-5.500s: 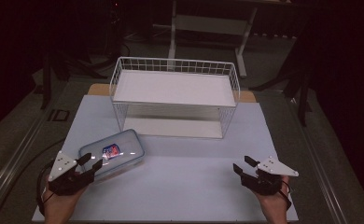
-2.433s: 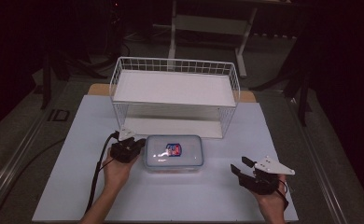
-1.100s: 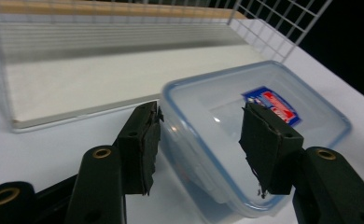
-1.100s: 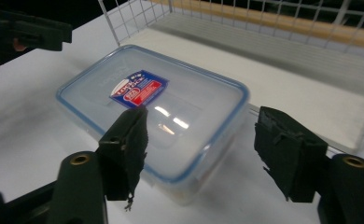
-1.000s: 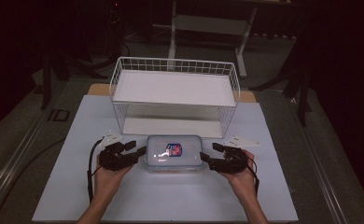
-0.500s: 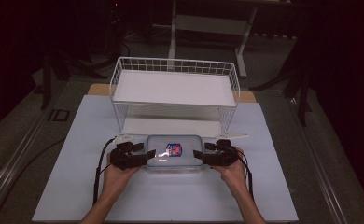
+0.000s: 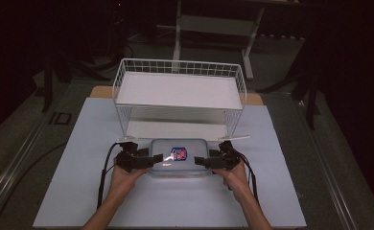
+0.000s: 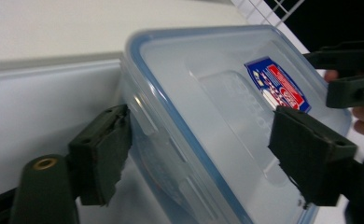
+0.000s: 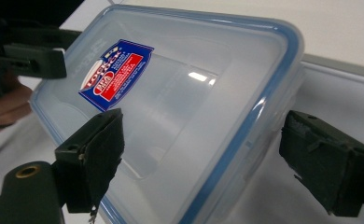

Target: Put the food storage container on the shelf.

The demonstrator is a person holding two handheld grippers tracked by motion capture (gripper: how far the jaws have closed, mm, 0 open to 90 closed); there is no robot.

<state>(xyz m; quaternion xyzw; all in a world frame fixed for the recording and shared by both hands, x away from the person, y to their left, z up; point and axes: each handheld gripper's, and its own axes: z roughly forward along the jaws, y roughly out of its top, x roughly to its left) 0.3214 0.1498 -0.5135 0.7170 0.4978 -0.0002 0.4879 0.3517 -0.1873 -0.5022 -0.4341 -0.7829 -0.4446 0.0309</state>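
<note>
Container [image 7: 179,156] first: the clear plastic box with the blue-rimmed lid and red-and-blue label [image 7: 179,153] sits on the white table surface [image 7: 79,191], just in front of the white wire basket [image 7: 180,91] and between your two hands. Your left gripper [image 7: 152,159] is at the box's left end, jaws spread wide; in the left gripper view [image 8: 196,149] one pad sits against the box's side wall below the rim and the other hangs over the lid, not clamped. Your right gripper [image 7: 203,161] mirrors it at the right end, jaws equally wide apart; in the right gripper view [image 9: 199,154] one pad lies over the lid near the label [image 9: 116,73], the other stands clear of the outer wall. Neither has hold of the box.
</note>
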